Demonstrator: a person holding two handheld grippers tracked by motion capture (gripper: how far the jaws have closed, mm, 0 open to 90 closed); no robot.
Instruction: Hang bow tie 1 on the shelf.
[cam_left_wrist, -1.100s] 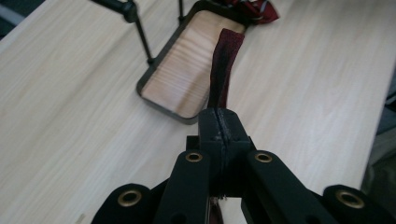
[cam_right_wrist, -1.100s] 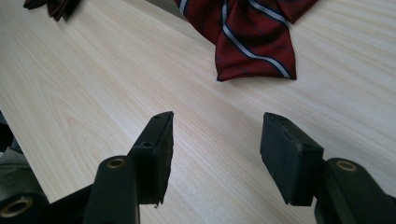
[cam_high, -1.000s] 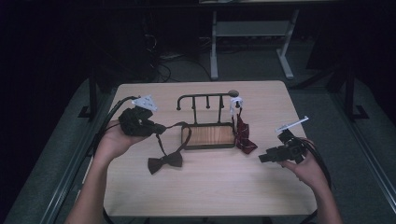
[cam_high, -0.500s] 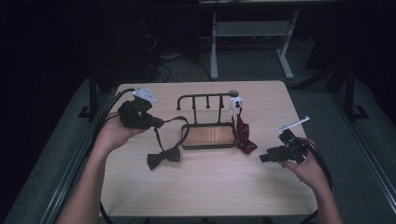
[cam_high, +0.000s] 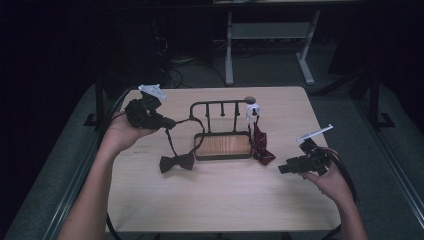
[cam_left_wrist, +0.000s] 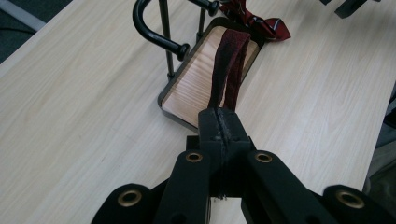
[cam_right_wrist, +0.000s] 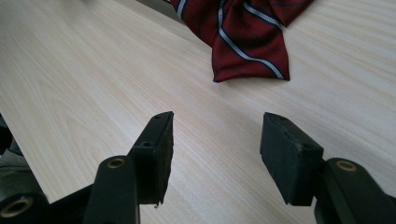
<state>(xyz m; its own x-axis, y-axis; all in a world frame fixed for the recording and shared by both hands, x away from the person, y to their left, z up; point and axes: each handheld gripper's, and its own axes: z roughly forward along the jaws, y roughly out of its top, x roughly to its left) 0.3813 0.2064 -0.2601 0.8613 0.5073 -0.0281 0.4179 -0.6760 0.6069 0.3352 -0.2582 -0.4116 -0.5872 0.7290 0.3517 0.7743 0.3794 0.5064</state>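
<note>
Strap (cam_left_wrist: 227, 70) of the bow tie (cam_high: 176, 162) rises as your clamped left gripper (cam_high: 167, 123) lifts toward the rack (cam_high: 220, 106); right gripper (cam_right_wrist: 215, 144) gapes empty

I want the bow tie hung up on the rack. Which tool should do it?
The left tool. It is shut on the strap of the dark bow tie, beside the rack. The right tool is open, holding nothing.
</note>
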